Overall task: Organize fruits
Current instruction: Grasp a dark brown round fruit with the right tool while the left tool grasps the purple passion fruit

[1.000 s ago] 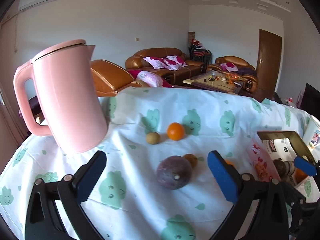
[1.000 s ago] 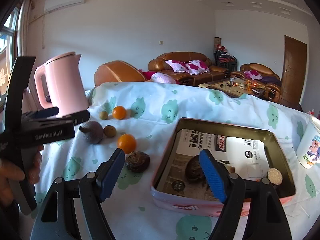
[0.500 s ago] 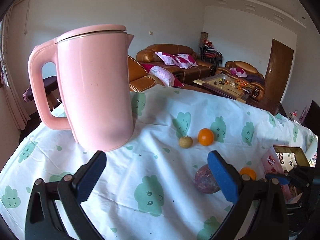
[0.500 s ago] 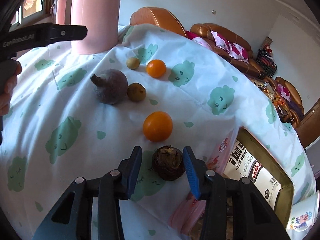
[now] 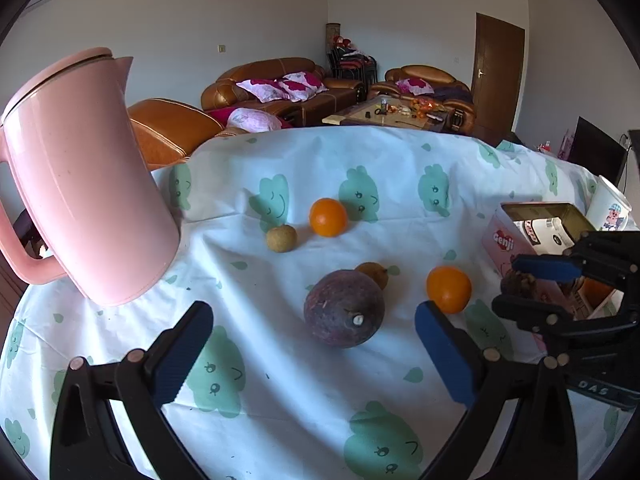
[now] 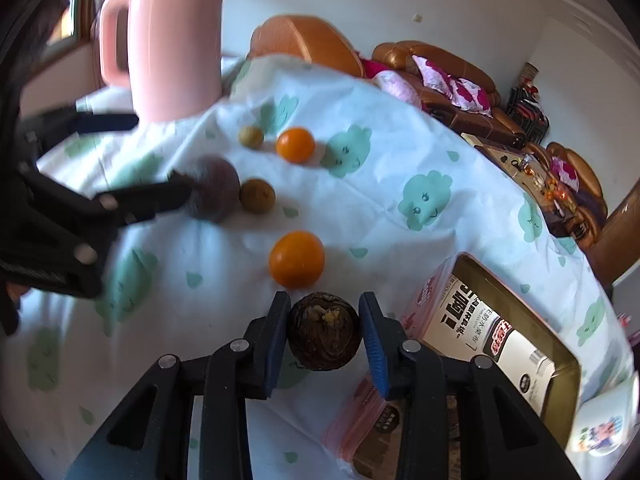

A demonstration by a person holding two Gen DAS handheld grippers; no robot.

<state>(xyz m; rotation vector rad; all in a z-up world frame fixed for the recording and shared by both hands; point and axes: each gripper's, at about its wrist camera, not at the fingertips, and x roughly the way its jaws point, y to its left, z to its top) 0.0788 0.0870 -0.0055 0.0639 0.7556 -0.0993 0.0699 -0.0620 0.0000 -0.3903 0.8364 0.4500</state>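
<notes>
Between the right gripper [image 6: 323,334] jaws sits a gripped brown fruit [image 6: 323,336]; left gripper [image 5: 314,354] jaws wide.

Pink kettle [image 5: 84,184], orange fruit [image 5: 448,289], white tablecloth [image 5: 304,392] with green cloud faces.

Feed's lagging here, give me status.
Right gripper shut on dark brown fruit, beside tin. Left gripper open, facing purple fruit. Nothing in the way.
</notes>
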